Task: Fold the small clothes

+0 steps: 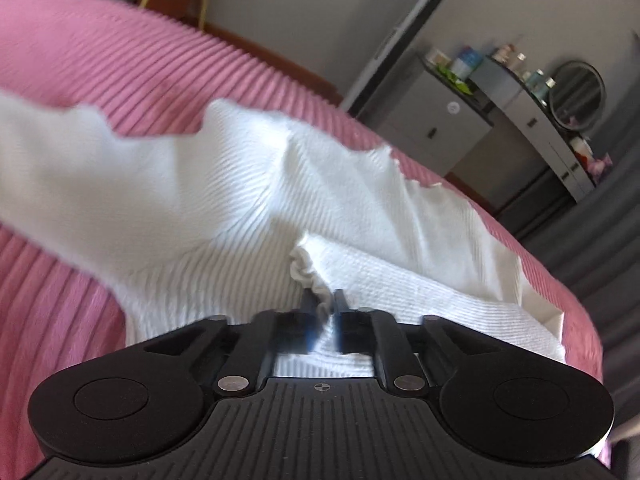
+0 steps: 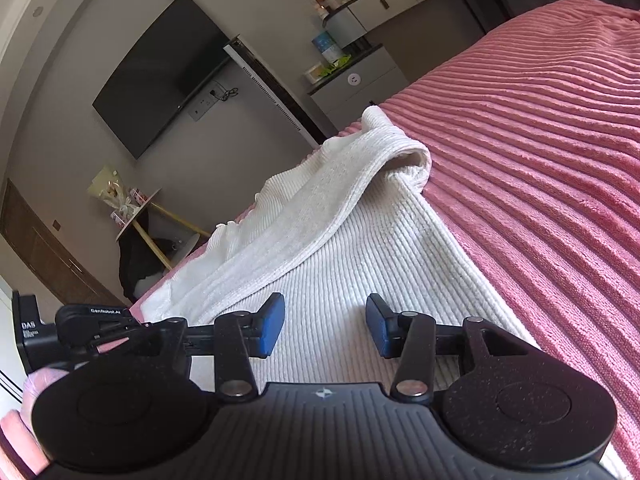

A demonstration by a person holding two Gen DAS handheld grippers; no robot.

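Left wrist view had the left gripper [image 1: 323, 307] pinched tight on the white top's [image 1: 224, 200] frilly edge at lower centre; right gripper [image 2: 326, 326] hung half open over it on the pink bed [image 2: 540, 160].

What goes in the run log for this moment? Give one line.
stage: fold begun | left tool: shut on white garment frilled edge | right tool: open over garment, not gripping | surface: pink ribbed bedspread
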